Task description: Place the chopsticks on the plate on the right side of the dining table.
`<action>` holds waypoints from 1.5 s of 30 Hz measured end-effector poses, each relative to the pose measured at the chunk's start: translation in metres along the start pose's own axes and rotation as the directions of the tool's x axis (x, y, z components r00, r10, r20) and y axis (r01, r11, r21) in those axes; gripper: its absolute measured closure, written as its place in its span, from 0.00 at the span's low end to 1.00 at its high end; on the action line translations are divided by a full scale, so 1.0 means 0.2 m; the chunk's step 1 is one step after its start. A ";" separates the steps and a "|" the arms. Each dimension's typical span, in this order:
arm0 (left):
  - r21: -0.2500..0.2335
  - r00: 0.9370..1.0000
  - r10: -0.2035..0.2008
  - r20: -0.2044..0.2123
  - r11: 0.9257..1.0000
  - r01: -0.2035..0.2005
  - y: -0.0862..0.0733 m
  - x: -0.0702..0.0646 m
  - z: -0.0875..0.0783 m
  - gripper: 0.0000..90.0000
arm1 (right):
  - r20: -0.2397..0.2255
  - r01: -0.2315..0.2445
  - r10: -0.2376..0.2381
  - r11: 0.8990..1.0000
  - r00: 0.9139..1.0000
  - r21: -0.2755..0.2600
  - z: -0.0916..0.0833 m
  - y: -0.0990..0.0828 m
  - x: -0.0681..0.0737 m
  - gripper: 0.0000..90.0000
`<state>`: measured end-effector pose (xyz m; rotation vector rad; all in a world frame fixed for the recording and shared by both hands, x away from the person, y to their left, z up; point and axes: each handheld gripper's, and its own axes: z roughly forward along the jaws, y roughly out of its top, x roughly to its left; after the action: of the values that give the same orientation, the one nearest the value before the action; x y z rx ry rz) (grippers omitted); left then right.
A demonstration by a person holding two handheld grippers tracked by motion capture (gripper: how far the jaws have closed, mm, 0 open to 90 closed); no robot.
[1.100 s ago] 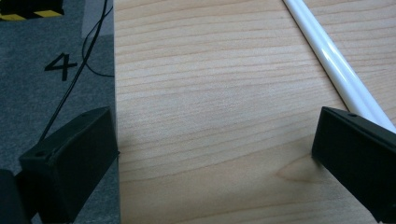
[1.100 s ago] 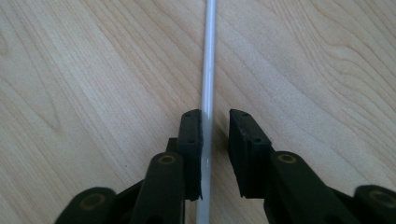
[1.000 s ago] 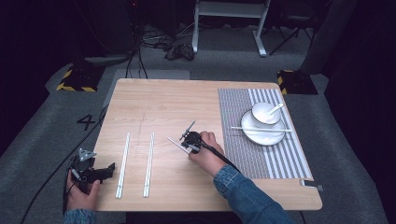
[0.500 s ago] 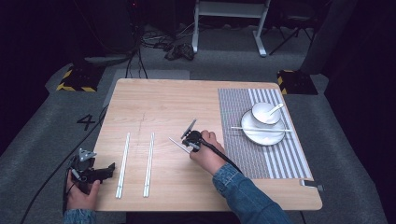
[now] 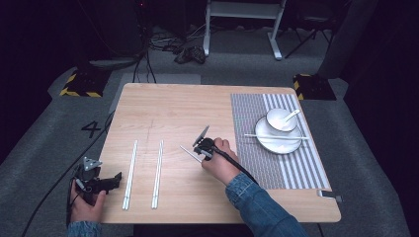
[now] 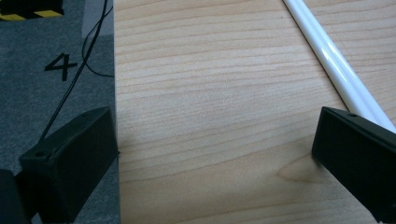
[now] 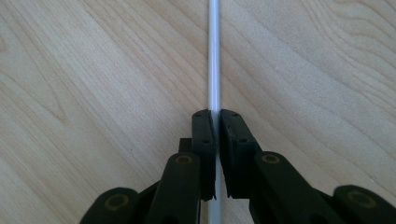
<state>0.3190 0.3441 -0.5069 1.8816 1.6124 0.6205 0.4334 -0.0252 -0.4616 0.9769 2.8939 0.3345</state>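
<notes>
The wooden table (image 5: 168, 111) has two pairs of white chopsticks lying on its near left, one pair (image 5: 130, 174) closer to the left edge and the other pair (image 5: 157, 173) just right of it. Over on the right there's a striped placemat (image 5: 252, 118) with a white plate (image 5: 278, 142), a bowl (image 5: 279, 120) with a spoon (image 5: 291, 116) in it, and one more chopstick (image 5: 275, 137) laid across the plate.

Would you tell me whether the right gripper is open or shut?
Shut: the right gripper has its black jaws pinched on a white chopstick.
</notes>
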 end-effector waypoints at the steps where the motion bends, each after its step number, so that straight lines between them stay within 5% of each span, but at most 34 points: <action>1: 0.000 1.000 0.001 -0.001 1.000 -0.001 0.00 0.00 0.00 0.00 | 0.001 -0.001 0.001 1.000 1.000 -0.001 0.00 0.00 0.00 0.95; 11: 0.000 1.000 0.001 0.001 1.000 -0.001 0.00 0.00 0.00 0.00 | -0.013 -0.026 0.024 0.993 1.000 -0.116 -0.04 -0.08 -0.01 0.95; 22: 0.000 1.000 0.001 0.001 1.000 -0.001 0.00 0.00 0.00 0.00 | -0.002 -0.032 0.032 0.968 0.999 -0.247 -0.21 -0.17 -0.05 0.95; 45: 0.002 1.000 0.004 0.002 1.000 -0.004 0.00 0.00 0.00 0.00 | 0.101 -0.083 0.121 0.944 0.988 -0.320 -0.51 -0.38 -0.23 0.95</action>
<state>0.3196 0.3446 -0.5068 1.8867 1.6085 0.6193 0.4115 -0.1308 -0.3801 1.0498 2.5796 0.6947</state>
